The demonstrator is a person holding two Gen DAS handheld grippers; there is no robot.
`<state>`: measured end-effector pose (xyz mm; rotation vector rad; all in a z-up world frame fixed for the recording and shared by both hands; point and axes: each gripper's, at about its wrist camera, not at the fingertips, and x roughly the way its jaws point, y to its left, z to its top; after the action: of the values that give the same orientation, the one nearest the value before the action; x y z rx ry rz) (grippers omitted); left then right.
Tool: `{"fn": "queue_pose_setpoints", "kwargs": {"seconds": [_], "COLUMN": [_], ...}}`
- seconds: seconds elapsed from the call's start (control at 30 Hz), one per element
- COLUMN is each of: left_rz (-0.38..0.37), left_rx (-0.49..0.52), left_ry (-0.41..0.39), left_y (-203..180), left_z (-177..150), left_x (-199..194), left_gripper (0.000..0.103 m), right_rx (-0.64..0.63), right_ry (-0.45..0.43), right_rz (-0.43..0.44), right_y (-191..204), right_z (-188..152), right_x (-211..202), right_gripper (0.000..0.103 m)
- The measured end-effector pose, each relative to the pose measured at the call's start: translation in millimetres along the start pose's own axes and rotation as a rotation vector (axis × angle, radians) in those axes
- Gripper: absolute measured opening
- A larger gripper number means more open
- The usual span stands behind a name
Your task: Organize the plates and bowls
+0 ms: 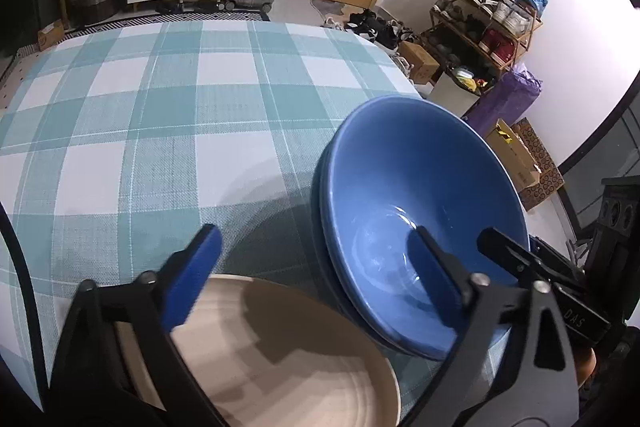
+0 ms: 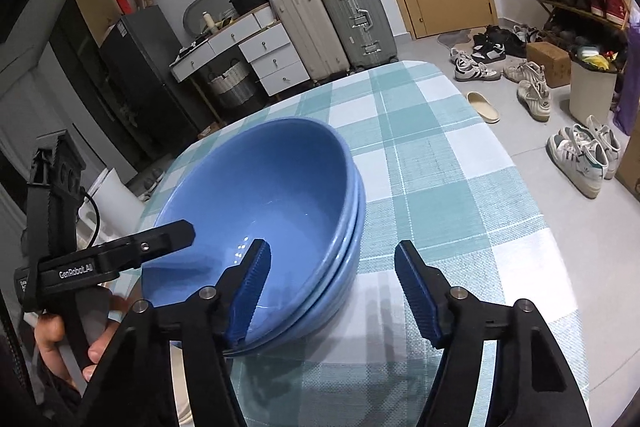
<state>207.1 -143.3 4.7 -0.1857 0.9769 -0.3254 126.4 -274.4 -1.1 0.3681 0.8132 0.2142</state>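
Now my right gripper (image 2: 332, 291) straddles the near rim of the stacked blue bowls (image 2: 256, 211) on the checked tablecloth (image 2: 460, 187), fingers parted and gripping nothing, while my left gripper (image 1: 316, 275), also parted and empty, hangs between bowls and cream plate (image 1: 288, 355).

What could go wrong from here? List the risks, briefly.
1. The stacked glossy blue ceramic bowls sit near the edge of the teal-and-white checked tablecloth; a sideways push could slide them off.
2. The right gripper has its jaws astride the stack's rim; a pinch on the top rim alone could tip it.
3. The left gripper, over the cream ribbed plate, may collide with it.
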Motion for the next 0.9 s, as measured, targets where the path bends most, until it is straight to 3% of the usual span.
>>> {"fn": "queue_pose_setpoints", "kwargs": {"seconds": [0.27, 0.47, 0.9], "left_rz": [-0.036, 0.001, 0.013], "left_rx": [0.041, 0.100, 0.117], "left_ry": [0.005, -0.002, -0.033], "left_y": [-11, -23, -29], "left_z": [-3, -7, -12], "left_x": [0, -4, -24], "left_gripper": [0.034, 0.033, 0.033], "right_rx": [-0.026, -0.044, -0.065], "right_ry": [-0.009, -0.013, -0.039], "right_rz": [-0.003, -0.040, -0.059], "right_y": [12, 14, 20], "right_z": [-2, -2, -1], "right_x": [-3, -3, -18], "right_gripper": [0.044, 0.039, 0.039]}}
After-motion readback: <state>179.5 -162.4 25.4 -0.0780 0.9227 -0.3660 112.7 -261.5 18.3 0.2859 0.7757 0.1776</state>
